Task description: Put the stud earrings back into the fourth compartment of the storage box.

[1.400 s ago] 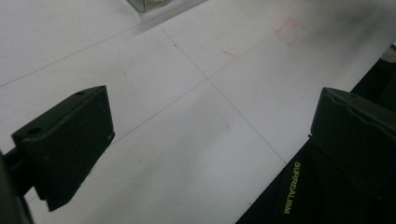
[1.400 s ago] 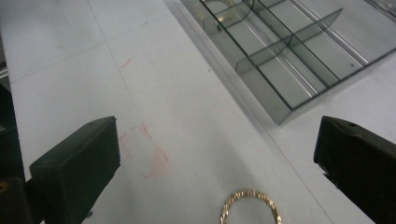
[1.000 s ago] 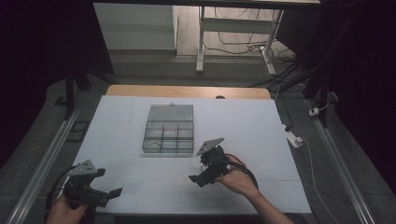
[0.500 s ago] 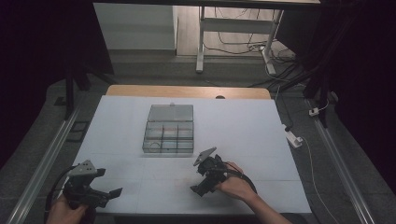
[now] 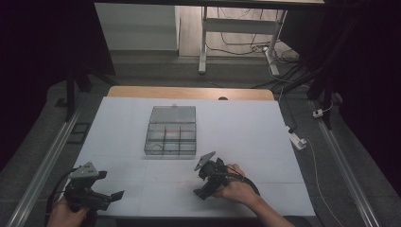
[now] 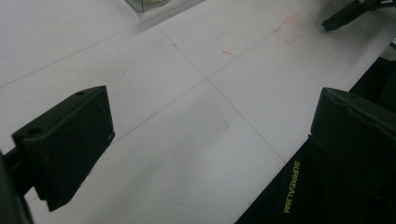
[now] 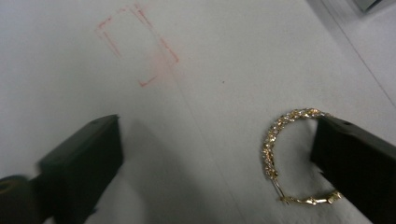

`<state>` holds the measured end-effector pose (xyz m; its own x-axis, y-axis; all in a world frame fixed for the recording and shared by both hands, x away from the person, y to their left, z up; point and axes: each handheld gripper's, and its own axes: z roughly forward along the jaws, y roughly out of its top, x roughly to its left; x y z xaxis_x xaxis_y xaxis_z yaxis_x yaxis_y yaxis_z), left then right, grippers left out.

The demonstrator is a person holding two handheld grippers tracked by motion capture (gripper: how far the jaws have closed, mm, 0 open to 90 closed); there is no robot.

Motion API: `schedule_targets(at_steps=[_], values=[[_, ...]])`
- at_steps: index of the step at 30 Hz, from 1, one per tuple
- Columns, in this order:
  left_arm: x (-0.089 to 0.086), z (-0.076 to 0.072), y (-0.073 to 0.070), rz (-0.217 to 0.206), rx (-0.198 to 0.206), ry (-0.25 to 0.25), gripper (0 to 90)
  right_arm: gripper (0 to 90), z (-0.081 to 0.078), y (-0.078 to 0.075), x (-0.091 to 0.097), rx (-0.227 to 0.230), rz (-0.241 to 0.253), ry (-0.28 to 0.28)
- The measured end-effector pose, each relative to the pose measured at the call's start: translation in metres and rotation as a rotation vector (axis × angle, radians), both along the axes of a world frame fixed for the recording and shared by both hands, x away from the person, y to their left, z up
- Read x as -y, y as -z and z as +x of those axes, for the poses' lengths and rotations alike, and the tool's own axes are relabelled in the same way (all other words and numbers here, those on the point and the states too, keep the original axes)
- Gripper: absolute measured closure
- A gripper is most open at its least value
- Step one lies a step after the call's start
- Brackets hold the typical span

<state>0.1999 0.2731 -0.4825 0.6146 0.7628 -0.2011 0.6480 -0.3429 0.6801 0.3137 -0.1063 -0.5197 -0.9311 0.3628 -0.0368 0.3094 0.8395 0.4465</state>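
At the near edge of the white table (image 5: 265, 142), at about 7 o'clock in the high view, the left gripper (image 5: 97, 198) rested with its 2 jaws spread wide and nothing between them. At about 5 o'clock the right gripper (image 5: 202, 187) pointed down at the sheet; its jaws had just been closing slightly yet stood wide apart, gripping nothing. In the right gripper view a gold hoop earring (image 7: 280, 154) lay flat on the table between the jaws, hard against the 3 o'clock jaw and well apart from the 9 o'clock jaw, with a red rectangle mark (image 7: 135, 44) beyond at 11 o'clock. To pick the earring up well, the gripper should probably shift toward 3 o'clock to centre the hoop, keep its tips down on the sheet, and close slowly so the thin ring does not skid or flip. Farther off, at 12 o'clock, stood the clear compartment box (image 5: 171, 135), lid open.
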Motion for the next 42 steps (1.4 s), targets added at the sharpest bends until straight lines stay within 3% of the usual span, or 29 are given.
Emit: schedule_targets(at_steps=[3,6,11,13,17,27,36,42], values=[[0.000,0.000,0.000,-0.001,-0.001,0.000,0.0,35.2,0.002,-0.007,0.004,-0.003,0.007,-0.006],[0.000,0.000,0.000,0.002,0.000,0.000,0.0,54.7,0.007,-0.010,0.009,-0.009,0.019,0.028],[0.000,0.000,0.000,0.002,0.000,0.001,0.0,81.2,0.015,-0.011,0.015,-0.011,0.028,0.058],[0.000,0.000,0.000,0.002,0.000,0.001,0.0,87.0,0.018,-0.010,0.017,-0.019,0.034,0.071],[0.000,0.000,0.000,0.001,-0.001,0.002,0.0,87.4,0.020,-0.011,0.017,-0.038,0.038,0.090],[-0.001,0.000,0.000,-0.004,-0.001,0.003,0.0,87.6,0.017,-0.014,0.015,-0.001,0.021,0.094],[-0.001,0.000,0.000,-0.008,-0.002,0.003,0.0,87.5,0.022,-0.031,0.024,0.034,0.094,0.123],[-0.001,0.001,0.000,-0.008,-0.003,0.003,0.0,87.5,0.020,-0.040,0.023,0.065,0.124,0.108]])
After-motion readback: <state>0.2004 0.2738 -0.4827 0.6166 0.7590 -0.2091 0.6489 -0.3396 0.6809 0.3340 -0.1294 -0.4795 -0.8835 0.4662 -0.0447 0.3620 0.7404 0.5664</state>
